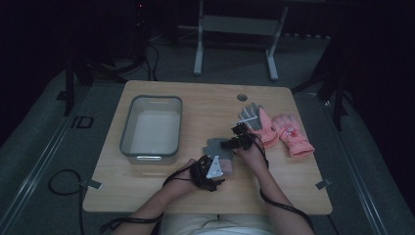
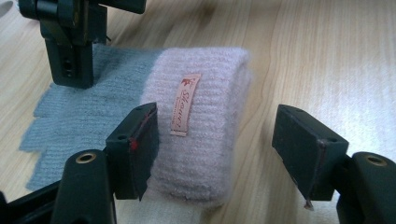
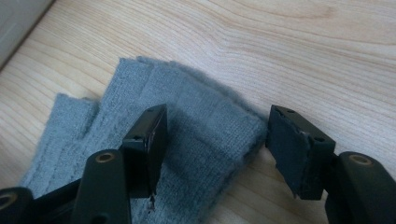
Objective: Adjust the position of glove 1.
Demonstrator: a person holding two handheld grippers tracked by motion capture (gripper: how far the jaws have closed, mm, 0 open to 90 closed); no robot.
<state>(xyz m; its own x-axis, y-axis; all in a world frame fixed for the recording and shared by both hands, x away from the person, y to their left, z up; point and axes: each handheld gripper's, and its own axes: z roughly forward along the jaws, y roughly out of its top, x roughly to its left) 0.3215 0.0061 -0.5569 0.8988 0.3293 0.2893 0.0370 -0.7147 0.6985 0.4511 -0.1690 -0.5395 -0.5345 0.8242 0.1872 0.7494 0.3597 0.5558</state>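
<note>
A grey knitted glove with a pale pink cuff (image 2: 201, 135) lies flat on the wooden bench (image 1: 161, 183), near the front edge and a little right of centre. The left gripper (image 2: 217, 149) stands with its jaws set wide over the cuff end: one pad rests on the knit beside the sewn label (image 2: 185, 105), the other sits clear of the cuff, above bare wood. The right gripper (image 3: 215, 149) is likewise spread wide across the grey finger end of the glove (image 3: 187, 130), its left pad on the wool and its right pad at the edge of the fabric; neither gripper holds anything yet. From the high view, both grippers (image 1: 210, 169) (image 1: 241, 139) bracket the glove from opposite ends. A clear plastic bin (image 1: 128, 128) stands toward the left side of the bench, and a pair of pink ski gloves (image 1: 284, 131) lies toward the right edge, well apart from the work. The step in hand appears to be a two-point pickup of the knitted glove. To do it well, lower each gripper until the outer pad reaches bench level, so the closing jaws gather the full thickness of the fabric rather than pinch only the top layer. Close on the cuff first, since its doubled knit gives the firmer purchase. Lift both ends together to keep the glove from sagging or slipping out.
</note>
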